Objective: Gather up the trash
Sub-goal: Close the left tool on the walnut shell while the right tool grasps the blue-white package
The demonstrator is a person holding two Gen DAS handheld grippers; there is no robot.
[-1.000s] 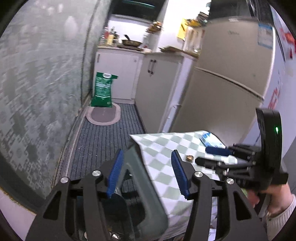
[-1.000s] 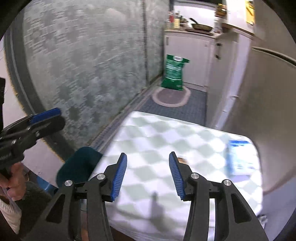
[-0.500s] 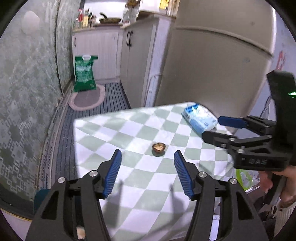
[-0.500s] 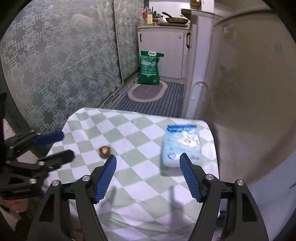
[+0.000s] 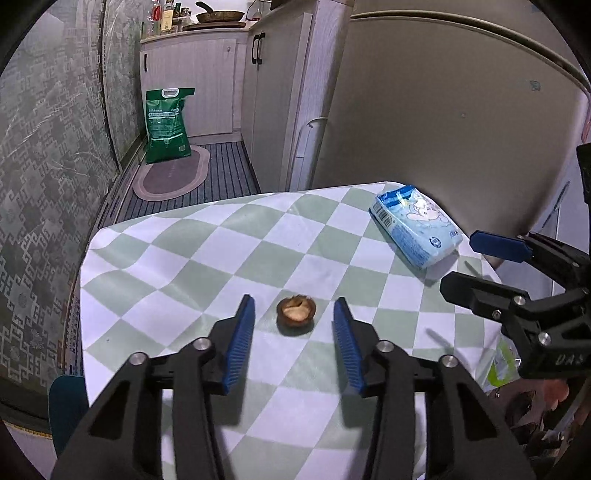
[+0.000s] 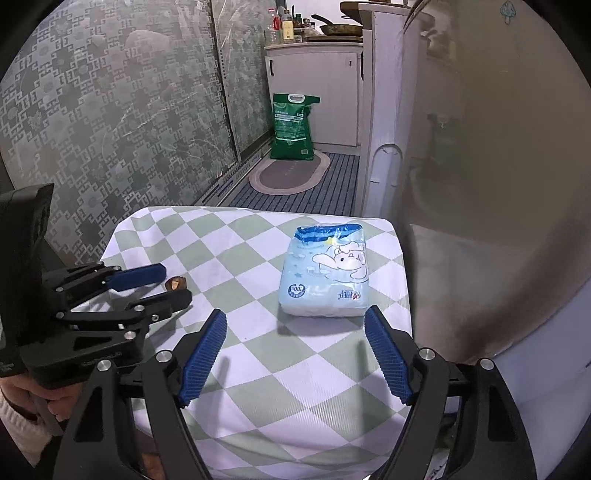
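Both grippers brought down over the checked table, trash now framed.

The left gripper (image 5: 293, 314), jaws just narrowed yet clear, brackets the small brown hollow nutshell (image 5: 296, 311); the right gripper (image 6: 295, 332), just widened and empty, faces the glossy pale-blue soft tissue pack (image 6: 325, 277) on the green-and-white cloth-covered table (image 5: 207, 258).

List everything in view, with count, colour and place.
nut shell: one, brown, on the tablecloth between the left gripper's open fingers, untouched
tissue pack: one, light blue, far right of the table
tablecloth: one, green and white checks, over the table
sack: one, green, on the floor by the cabinets
mat: one, oval, grey, before the sack
pan: one, dark, on the counter
left gripper: blue pads, jaws just closing
right gripper: blue pads, jaws just opening, nothing between, near the pack
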